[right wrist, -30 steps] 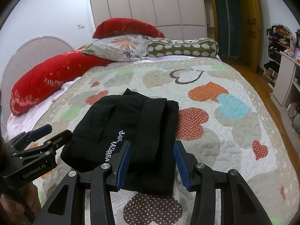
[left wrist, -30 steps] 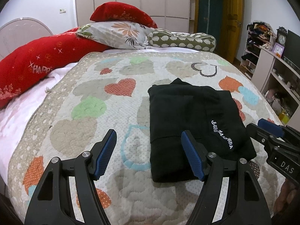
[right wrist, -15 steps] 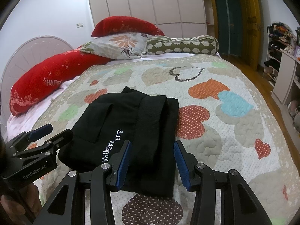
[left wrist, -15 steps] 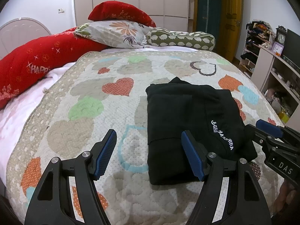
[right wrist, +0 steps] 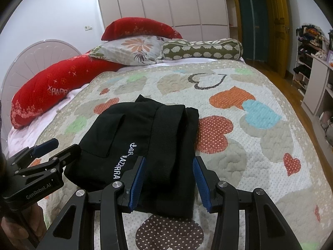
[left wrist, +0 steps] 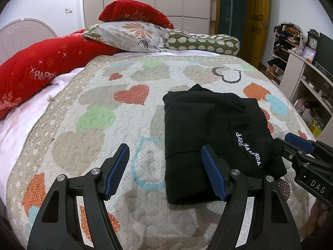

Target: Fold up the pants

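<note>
Black pants [left wrist: 208,129] with white lettering lie folded into a compact rectangle on the heart-patterned quilt [left wrist: 124,112]. My left gripper [left wrist: 165,149] is open above the quilt, and the pants' near left corner shows between its blue pads. In the right wrist view the same pants [right wrist: 145,135] fill the middle. My right gripper [right wrist: 169,160] is open over their near right edge; its pads do not press the cloth. Each gripper also shows in the other's view: the right gripper [left wrist: 289,143] at the pants' right side, the left gripper [right wrist: 62,145] at their left.
A long red cushion [left wrist: 37,73], a floral pillow [left wrist: 129,35] and a green bolster [left wrist: 201,43] line the far end of the bed. White wardrobe doors [right wrist: 166,2] stand behind. Shelves [left wrist: 308,83] with clutter run along the right, past the bed's edge.
</note>
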### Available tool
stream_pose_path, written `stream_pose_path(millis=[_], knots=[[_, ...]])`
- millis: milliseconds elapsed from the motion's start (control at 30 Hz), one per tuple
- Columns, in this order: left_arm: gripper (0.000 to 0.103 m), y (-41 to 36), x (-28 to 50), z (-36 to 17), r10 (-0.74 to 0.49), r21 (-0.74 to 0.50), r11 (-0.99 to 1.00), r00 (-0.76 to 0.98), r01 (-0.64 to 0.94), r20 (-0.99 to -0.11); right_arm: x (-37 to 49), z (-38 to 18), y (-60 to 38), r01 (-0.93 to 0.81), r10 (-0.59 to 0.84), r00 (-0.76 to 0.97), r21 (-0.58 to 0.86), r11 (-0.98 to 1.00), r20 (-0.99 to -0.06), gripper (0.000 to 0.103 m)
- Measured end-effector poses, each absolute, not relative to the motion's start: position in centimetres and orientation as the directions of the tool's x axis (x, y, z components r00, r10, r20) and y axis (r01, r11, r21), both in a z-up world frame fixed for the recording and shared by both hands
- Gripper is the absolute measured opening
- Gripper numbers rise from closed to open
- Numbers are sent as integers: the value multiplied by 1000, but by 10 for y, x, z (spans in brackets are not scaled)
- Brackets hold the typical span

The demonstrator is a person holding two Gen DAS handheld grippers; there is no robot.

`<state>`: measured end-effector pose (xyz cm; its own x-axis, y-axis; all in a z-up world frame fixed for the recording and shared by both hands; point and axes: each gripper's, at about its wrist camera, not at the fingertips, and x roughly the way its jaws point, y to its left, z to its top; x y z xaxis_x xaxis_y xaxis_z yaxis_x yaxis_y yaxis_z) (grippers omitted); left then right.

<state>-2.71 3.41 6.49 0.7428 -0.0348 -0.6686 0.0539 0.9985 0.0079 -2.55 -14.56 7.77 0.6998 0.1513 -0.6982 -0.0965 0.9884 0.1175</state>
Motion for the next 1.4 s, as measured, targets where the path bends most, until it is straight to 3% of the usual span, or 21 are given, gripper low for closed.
stream_pose_path(millis=[633, 1400], knots=[[72, 43, -19, 63, -71, -42, 997, 720, 58, -690, -22, 69, -149, -82, 147, 684, 124, 989, -715, 45], [72, 37, -22, 71, -61, -16, 998, 741, 67, -669, -24, 76, -150, -87, 153, 695, 129, 988, -702, 45]])
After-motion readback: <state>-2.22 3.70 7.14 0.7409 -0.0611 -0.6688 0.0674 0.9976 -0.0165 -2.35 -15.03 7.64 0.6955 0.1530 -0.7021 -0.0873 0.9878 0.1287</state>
